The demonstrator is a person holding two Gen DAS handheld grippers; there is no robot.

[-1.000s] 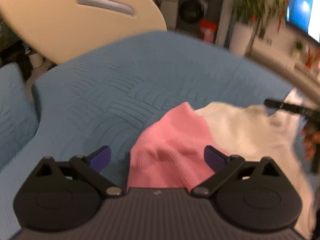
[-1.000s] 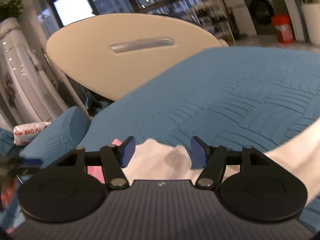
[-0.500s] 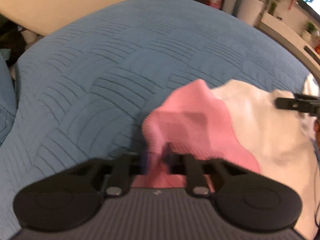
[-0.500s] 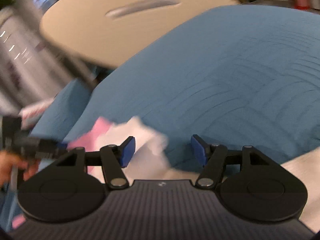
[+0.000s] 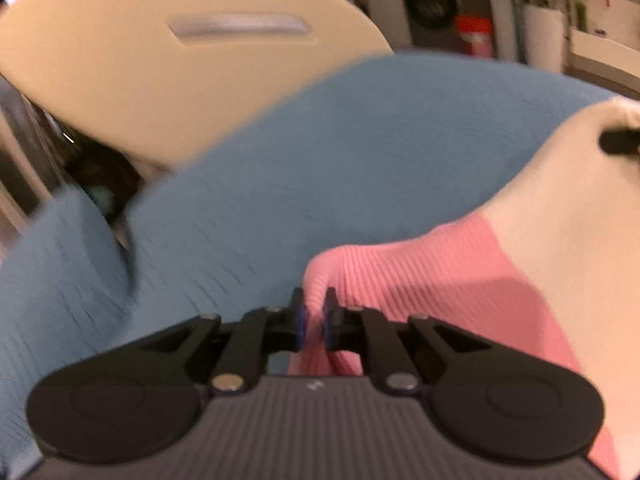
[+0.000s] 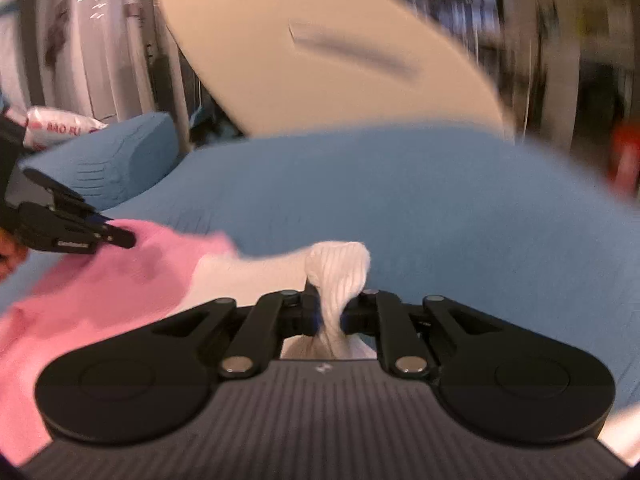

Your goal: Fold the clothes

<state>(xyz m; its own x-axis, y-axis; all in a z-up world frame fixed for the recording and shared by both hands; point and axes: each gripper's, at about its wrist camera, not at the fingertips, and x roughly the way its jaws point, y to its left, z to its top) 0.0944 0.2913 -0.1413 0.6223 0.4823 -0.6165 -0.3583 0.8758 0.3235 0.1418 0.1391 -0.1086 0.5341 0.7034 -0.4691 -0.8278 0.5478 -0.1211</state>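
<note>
A ribbed garment, half pink and half white, lies on a blue quilted bed cover. My left gripper is shut on a pinch of the pink corner. My right gripper is shut on a bunched fold of the white part. In the right wrist view the left gripper shows at the left edge, holding the pink part. In the left wrist view the tip of the right gripper shows at the far right on the white cloth.
A beige rounded headboard stands behind the bed. A blue pillow lies at the left. A washing machine, a red bin and a potted plant stand beyond the bed.
Both grippers have closed: the left on the pink corner, the right on the white part. Both views have swung and the cloth is now drawn between the two grippers.
</note>
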